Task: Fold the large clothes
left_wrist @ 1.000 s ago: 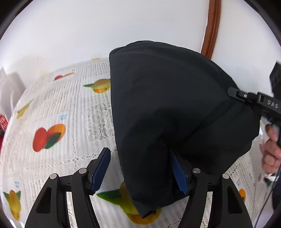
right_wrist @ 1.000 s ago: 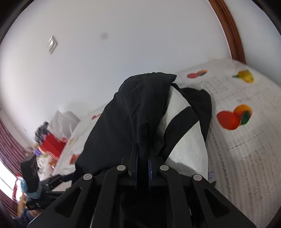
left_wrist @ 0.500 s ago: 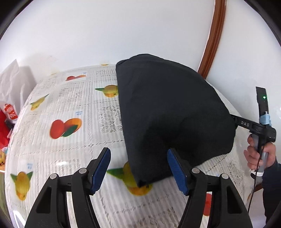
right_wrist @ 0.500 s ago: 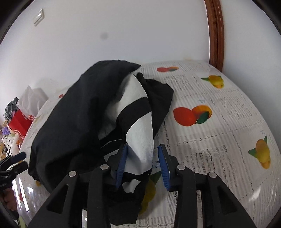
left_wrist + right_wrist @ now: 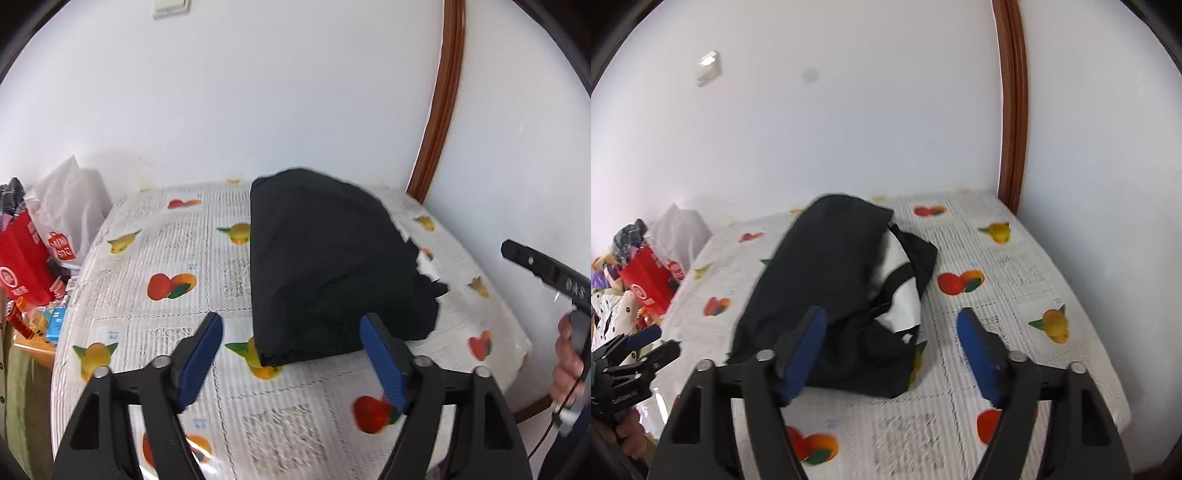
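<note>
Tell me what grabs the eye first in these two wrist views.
The dark folded garment lies in a heap mid-table, showing a white panel on its right side in the right wrist view. Under it spreads the fruit-print tablecloth, covering the table up to the white wall. At the near edge of each view, the left gripper and the right gripper stand open with blue-padded fingers, nothing held; the right one's jaws have just been opening.

Bright even daylight, soft shadows, strong fisheye bending, dark vignetted corners, slight blur
</note>
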The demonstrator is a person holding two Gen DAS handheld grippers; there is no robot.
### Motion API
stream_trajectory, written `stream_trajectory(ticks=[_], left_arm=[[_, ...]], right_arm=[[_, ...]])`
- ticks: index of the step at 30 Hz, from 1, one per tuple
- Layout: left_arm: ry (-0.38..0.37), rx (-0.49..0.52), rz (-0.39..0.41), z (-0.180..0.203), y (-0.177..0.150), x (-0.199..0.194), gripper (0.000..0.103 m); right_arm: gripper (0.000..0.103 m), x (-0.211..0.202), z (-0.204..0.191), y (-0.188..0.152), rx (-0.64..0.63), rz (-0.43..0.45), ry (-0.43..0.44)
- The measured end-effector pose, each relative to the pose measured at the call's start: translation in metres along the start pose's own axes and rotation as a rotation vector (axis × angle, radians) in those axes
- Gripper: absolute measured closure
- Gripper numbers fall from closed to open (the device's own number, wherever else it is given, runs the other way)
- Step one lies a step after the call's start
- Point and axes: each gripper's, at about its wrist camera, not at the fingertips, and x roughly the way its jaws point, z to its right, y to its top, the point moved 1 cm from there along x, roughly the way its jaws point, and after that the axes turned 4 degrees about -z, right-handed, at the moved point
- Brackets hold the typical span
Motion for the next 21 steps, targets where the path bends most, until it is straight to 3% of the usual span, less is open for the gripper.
stream_trajectory(ticks=[3, 8, 14, 21], left_arm=[[0.024, 0.005, 0.022, 0.012, -0.004, -0.025, 0.016], [0.046, 0.008, 0.029, 0.024, -0.016, -0.059, 0.014], [0.082, 0.018, 0.046, 0.03, -0.029, -0.079, 0.013], [0.096, 0.019, 0.067, 0.032, -0.031, -0.088, 0.012]], right_arm=[[0.02, -0.036, -0.009, -0.007, -0.003, 0.034, -0.006], [0.007, -0.075, -0.011, -0.022, 0.001, 0.079, -0.054], [0.006, -0.111, -0.008, -0.038, 0.008, 0.104, -0.075], [0.006, -0.119, -0.008, -0.043, 0.008, 0.103, -0.094]])
